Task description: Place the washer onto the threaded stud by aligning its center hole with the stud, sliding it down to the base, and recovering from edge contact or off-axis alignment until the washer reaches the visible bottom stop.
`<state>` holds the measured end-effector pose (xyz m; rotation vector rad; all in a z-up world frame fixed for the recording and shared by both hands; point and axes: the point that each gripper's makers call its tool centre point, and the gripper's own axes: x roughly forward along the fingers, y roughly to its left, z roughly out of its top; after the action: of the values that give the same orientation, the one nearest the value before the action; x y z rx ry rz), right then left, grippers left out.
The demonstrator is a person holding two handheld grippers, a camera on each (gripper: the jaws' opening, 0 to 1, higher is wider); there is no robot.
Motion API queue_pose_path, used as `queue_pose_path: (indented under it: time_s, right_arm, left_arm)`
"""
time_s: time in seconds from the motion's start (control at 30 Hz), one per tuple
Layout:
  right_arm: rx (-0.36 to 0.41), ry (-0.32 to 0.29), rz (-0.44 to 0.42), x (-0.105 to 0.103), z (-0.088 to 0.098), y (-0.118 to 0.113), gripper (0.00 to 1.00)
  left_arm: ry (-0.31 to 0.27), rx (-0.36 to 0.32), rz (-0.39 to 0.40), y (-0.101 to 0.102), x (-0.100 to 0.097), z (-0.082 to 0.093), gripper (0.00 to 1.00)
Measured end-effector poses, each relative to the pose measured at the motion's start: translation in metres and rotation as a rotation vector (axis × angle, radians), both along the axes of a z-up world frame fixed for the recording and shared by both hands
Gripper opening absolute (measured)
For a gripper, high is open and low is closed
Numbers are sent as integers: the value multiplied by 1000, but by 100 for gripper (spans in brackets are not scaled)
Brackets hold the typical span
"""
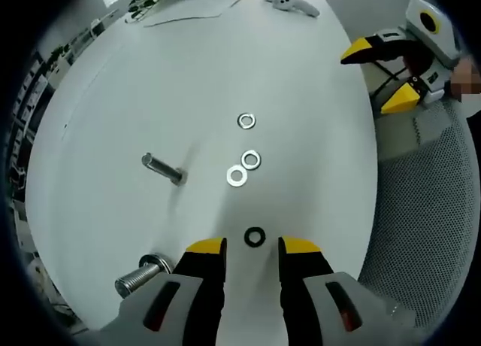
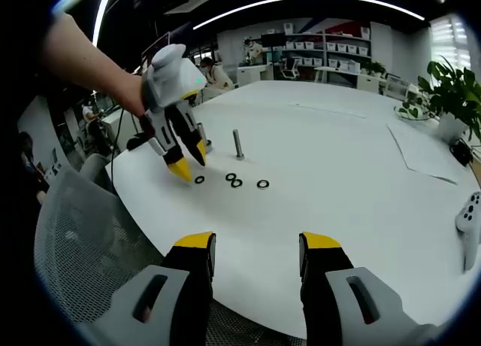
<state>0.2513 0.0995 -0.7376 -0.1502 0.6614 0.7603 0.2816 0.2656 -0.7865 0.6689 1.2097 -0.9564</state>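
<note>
My left gripper view looks steeply down, close over the worktop (image 1: pixel 316 75); my right looks across it from its edge.

You are at a big white round table (image 2: pixel 361 165). A grey mesh chair (image 2: pixel 83 241) sits just below your right tool. Far ahead of it stand white shelves (image 2: pixel 323 56), a green plant (image 2: pixel 443 83), and long ceiling lights (image 2: pixel 301 1).

No text, label, brand or number can be read in either view. The papers (image 1: pixel 184 13) on the white surface (image 1: pixel 316 75) are too blurred to make out.
</note>
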Motion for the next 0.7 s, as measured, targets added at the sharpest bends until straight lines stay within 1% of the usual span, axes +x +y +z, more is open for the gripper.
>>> queue_pose_path:
  time_s: [0.1, 0.27, 0.33, 0.43, 0.57, 0.63, 0.7]
  right_arm:
    - [-1, 0, 0, 0, 0, 0, 47]
    - [4, 2, 0, 0, 0, 0, 47]
    - [4, 2, 1, 0, 0, 0, 47]
    - [4, 2, 1, 0, 0, 0, 47]
    - [4, 1, 2, 0, 0, 0, 47]
    - [4, 0, 2, 0, 1, 0, 46]
    - [5, -1, 1, 0, 1, 0, 46]
  left_arm:
    - [7, 8, -11, -1, -2, -3, 26]
    - [16, 6, 7, -2, -5, -6, 26]
    - [2, 14, -11, -2, -5, -7, 25]
    - [-1, 22, -22, -2, -5, -7, 25]
    - [-26, 56, -96, -1, -5, -9, 24]
    - [-47, 83, -148, 0, -4, -10, 24]
    - [-32, 77, -114, -1, -4, -10, 24]
